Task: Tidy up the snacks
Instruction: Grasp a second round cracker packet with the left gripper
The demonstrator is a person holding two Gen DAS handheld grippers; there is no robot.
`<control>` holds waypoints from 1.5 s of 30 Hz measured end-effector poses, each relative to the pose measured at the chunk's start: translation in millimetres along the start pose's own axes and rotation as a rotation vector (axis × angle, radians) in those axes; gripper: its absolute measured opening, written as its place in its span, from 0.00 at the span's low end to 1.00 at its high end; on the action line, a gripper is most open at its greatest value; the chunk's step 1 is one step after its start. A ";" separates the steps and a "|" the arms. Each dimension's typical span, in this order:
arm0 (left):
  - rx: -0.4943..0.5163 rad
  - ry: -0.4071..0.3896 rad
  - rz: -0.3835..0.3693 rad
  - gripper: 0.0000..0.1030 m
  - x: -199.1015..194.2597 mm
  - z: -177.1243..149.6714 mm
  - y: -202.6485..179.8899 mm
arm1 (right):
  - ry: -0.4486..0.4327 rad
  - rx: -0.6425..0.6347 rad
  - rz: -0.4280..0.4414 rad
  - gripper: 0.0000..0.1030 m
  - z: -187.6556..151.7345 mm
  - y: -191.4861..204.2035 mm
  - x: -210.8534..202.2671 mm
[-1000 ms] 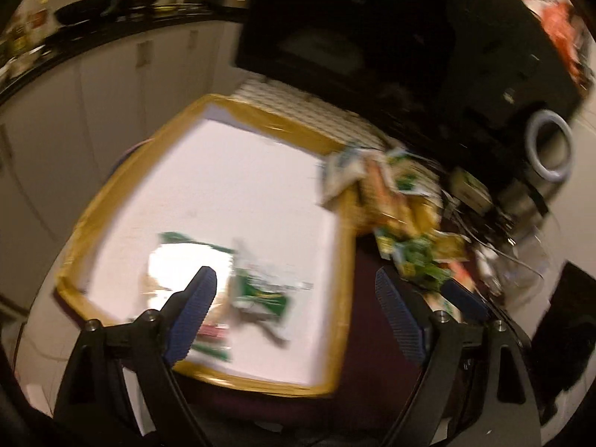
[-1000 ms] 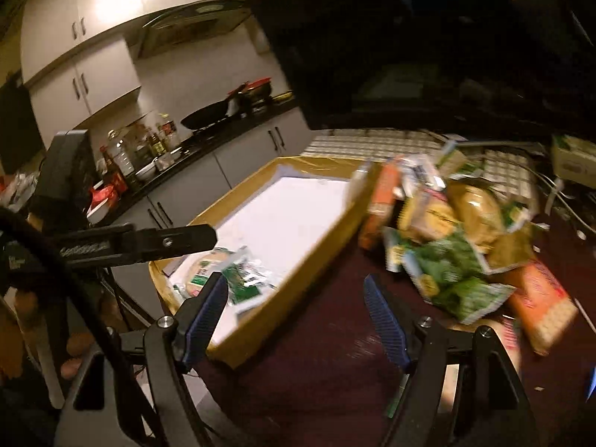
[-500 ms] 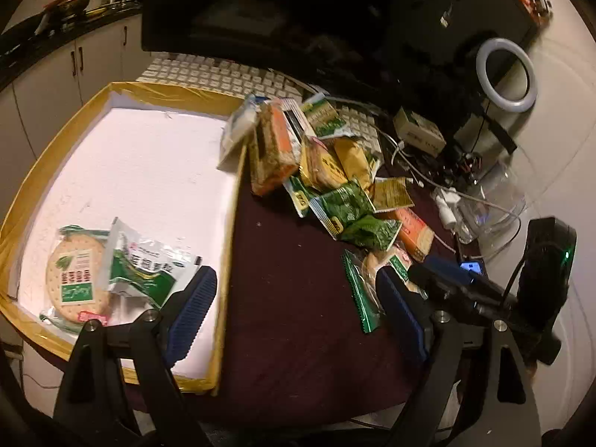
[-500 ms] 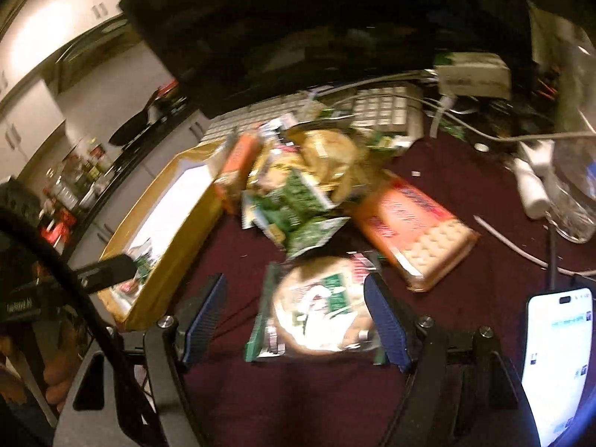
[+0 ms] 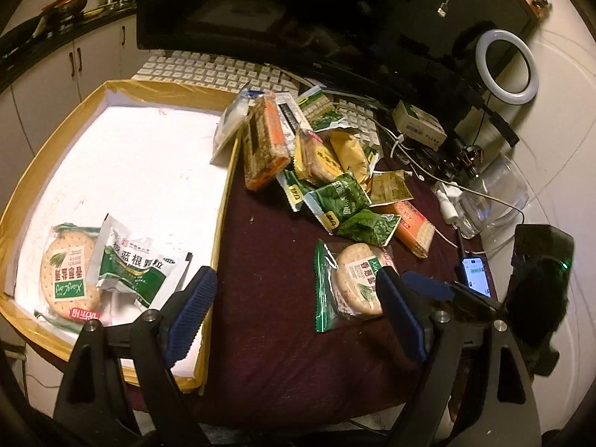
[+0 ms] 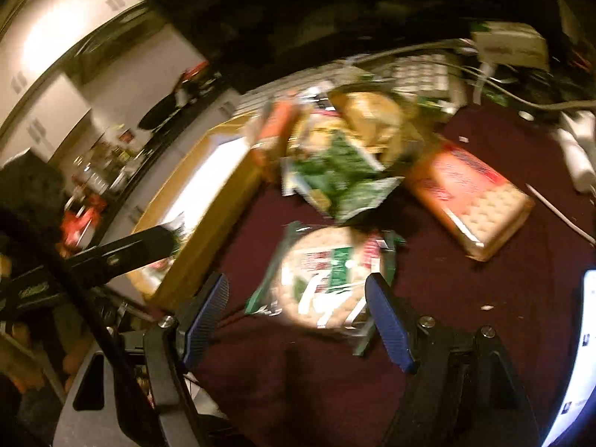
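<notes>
So on the far left there's the box with the white lining, and two packs are already lying in its near corner: a round cracker pack and a green-and-white sachet overlapping it. The left tongs hang wide open and empty, low over the maroon surface, roughly straddling the box's right wall and the bare cloth.

Moving right, another round cracker packet lies flat on the surface by itself, just in front of the messy snack pile. That one looks like the next pick to me. The right tongs are spread wide right over it, one finger on each side, not touching as far as I can tell (that view is blurry). They're tipped down toward the surface, coming at it from the near edge.

Next move I'd guess: drop a bit, pinch the packet across its width, then carry it left into the box. It's crinkly wrap, so it could slip.

Phone sits just right of it, worth avoiding.
</notes>
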State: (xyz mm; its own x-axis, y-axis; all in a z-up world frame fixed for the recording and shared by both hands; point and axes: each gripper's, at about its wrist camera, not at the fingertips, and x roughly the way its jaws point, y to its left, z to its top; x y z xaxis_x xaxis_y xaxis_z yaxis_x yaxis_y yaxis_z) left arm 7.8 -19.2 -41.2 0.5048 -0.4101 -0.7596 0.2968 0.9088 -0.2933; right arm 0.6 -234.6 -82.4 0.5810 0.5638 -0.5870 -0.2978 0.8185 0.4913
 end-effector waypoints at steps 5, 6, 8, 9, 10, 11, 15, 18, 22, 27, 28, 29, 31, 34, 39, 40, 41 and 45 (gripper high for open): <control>0.020 0.037 -0.015 0.85 11.5 2.9 -10.6 | -0.056 0.013 -0.110 0.74 4.7 -10.7 -18.4; 0.045 0.051 -0.020 0.85 17.0 3.5 -18.2 | -0.072 0.035 -0.135 0.74 7.7 -19.2 -22.5; 0.080 0.077 -0.019 0.85 27.5 3.7 -28.7 | -0.101 0.085 -0.177 0.74 15.3 -39.6 -33.3; 0.101 0.099 -0.016 0.85 35.7 4.1 -35.0 | -0.112 0.097 -0.197 0.74 19.4 -46.3 -37.4; 0.120 0.129 -0.011 0.85 47.2 4.1 -41.8 | -0.128 0.105 -0.221 0.74 24.1 -51.6 -40.4; 0.133 0.157 -0.007 0.85 59.6 2.2 -49.3 | -0.138 0.106 -0.236 0.74 29.7 -57.8 -41.5; 0.143 0.231 0.044 0.85 94.3 -3.8 -72.3 | -0.096 0.112 -0.280 0.74 44.7 -68.0 -30.2; 0.160 0.226 0.088 0.87 104.6 -5.2 -86.8 | -0.047 0.098 -0.336 0.75 53.9 -73.5 -15.4; 0.211 0.218 0.137 0.95 116.5 -7.2 -98.2 | 0.013 0.096 -0.387 0.75 67.9 -84.8 4.4; 0.239 0.232 0.122 0.94 111.6 -5.8 -84.8 | 0.087 0.044 -0.358 0.75 57.5 -77.8 16.5; 0.240 0.240 0.122 0.94 108.4 -5.3 -77.7 | 0.102 0.016 -0.361 0.75 50.2 -70.3 16.9; 0.227 0.246 0.124 0.94 104.9 -4.6 -69.6 | 0.111 -0.003 -0.369 0.75 43.9 -64.6 16.9; 0.186 0.252 0.132 0.94 97.8 -3.0 -54.3 | 0.119 -0.038 -0.387 0.74 32.8 -54.6 16.1; 0.175 0.262 0.122 0.92 93.5 -5.0 -49.0 | 0.109 -0.045 -0.398 0.74 24.9 -46.1 14.4; 0.214 0.253 0.170 0.94 104.2 -3.9 -61.6 | 0.090 -0.039 -0.461 0.58 33.7 -52.8 26.6; 0.215 0.250 0.170 0.94 105.9 -3.5 -63.0 | 0.087 -0.051 -0.470 0.54 34.6 -51.8 27.2; 0.217 0.243 0.166 0.92 106.3 -4.0 -63.4 | 0.092 -0.063 -0.482 0.53 32.1 -50.5 27.0; 0.213 0.225 0.125 0.79 98.4 -5.7 -60.7 | 0.072 -0.030 -0.462 0.52 22.6 -49.1 14.7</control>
State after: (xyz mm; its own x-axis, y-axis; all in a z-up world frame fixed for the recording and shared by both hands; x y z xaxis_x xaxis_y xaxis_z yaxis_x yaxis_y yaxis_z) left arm 34.8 -114.3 -101.5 0.3630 -0.2473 -0.8984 0.4189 0.9045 -0.0797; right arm 40.8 -269.0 -100.6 0.6044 0.1448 -0.7834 -0.0429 0.9878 0.1495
